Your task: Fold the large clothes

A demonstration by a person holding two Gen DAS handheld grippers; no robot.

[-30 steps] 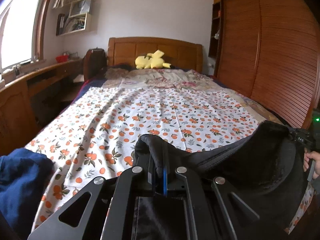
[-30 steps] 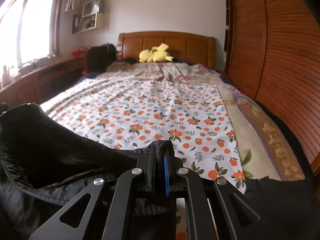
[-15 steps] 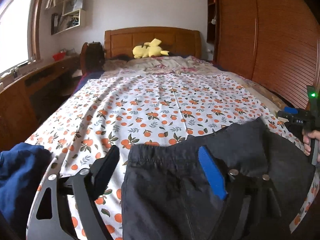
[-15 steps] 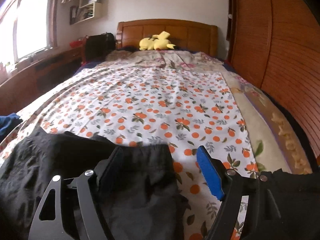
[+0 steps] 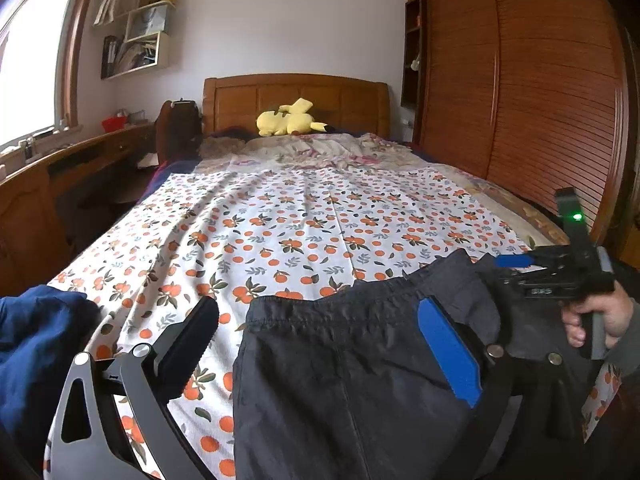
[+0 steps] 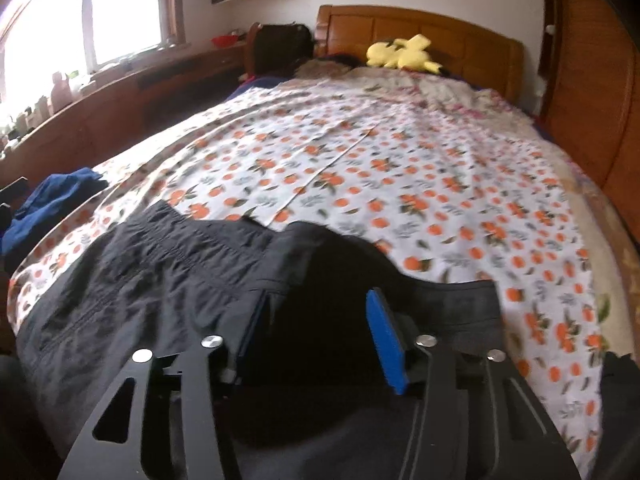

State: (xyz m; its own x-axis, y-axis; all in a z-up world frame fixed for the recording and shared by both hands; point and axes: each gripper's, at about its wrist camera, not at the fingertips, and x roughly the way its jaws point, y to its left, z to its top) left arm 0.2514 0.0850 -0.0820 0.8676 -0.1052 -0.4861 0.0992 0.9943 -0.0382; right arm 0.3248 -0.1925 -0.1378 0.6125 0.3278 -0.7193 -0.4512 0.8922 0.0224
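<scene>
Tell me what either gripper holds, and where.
Nothing. Both the left gripper and right gripper have open jaws above the black pants.

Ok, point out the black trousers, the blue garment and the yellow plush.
black trousers (image 5: 360,380), left wrist view, on the flat front panel below the waistband.
blue garment (image 5: 36,340), left wrist view, on the middle of the crumpled heap.
yellow plush (image 5: 286,122), left wrist view, on its body.

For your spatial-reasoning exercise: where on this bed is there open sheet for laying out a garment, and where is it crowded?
Free: the orange-print sheet between the black garment at the near edge and the crumpled floral bedding below the yellow plush.

Crowded: the near edge, with the garment, both open tools, left and right, and the blue clothing at the left corner.
</scene>
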